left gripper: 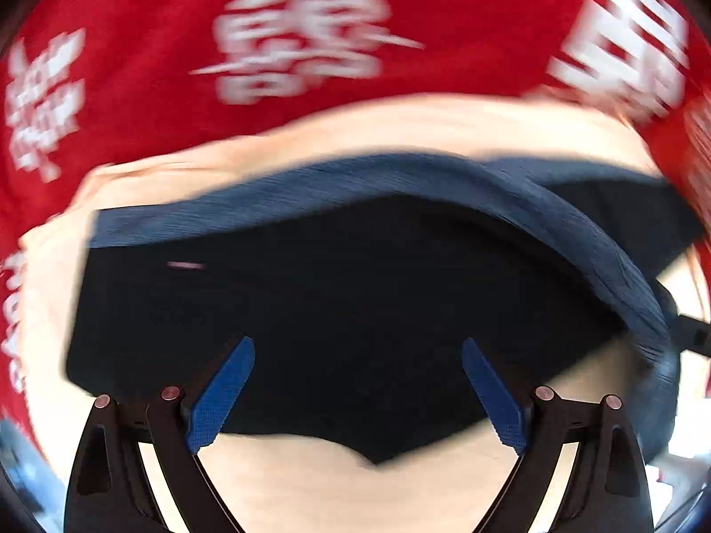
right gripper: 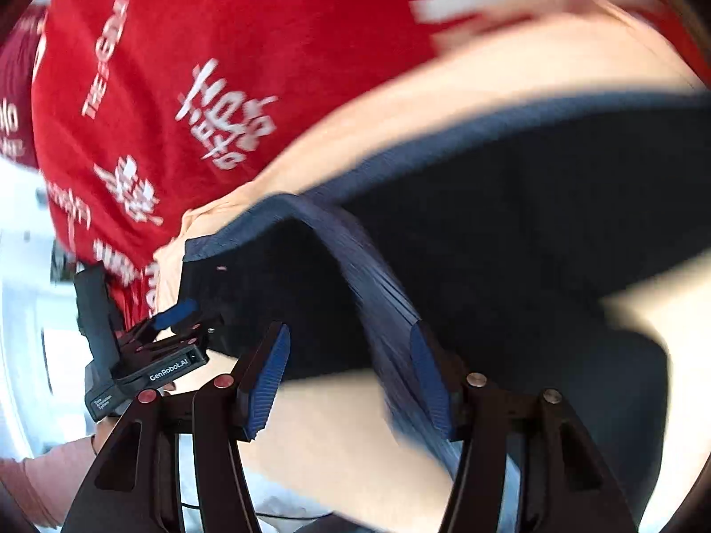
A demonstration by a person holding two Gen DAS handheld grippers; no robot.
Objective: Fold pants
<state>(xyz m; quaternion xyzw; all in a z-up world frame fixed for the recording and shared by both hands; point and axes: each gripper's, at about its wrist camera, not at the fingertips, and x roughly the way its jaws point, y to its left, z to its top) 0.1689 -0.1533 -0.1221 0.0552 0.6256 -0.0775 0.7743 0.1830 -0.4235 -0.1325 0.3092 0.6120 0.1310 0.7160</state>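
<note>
the dark navy pants point(left gripper: 346, 302) are seen spread on a pale peach cover point(left gripper: 311, 142) over the table, with a ribbed blue waistband point(left gripper: 311, 195) running along their far edge. beyond the pale cover a red cloth point(left gripper: 133, 66) printed with white lettering is seen, strongly blurred in both views.

in the left wrist view the left hand-held gripper point(left gripper: 357, 382) is pointed steeply down over the middle of the pants. its blue pads point(left gripper: 222, 395) are held wide apart, and nothing is gripped between them; only the dark fabric lying below is seen through the gap.

in the right wrist view the right hand-held gripper point(right gripper: 351, 382) is seen at the waistband point(right gripper: 377, 311), where a raised fold of the ribbed band point(right gripper: 311, 217) runs down toward its right-side pad. the jaws are partly apart. the band passes just in front of that pad, but whether the fabric is pinched or merely lies beside it cannot be told through the blur.

the left hand-held gripper point(right gripper: 177, 315) is also visible at the left of this view, its jaws apart over the near-left corner of the pants point(right gripper: 511, 222), with a pink sleeve point(right gripper: 49, 475) below it.
</note>
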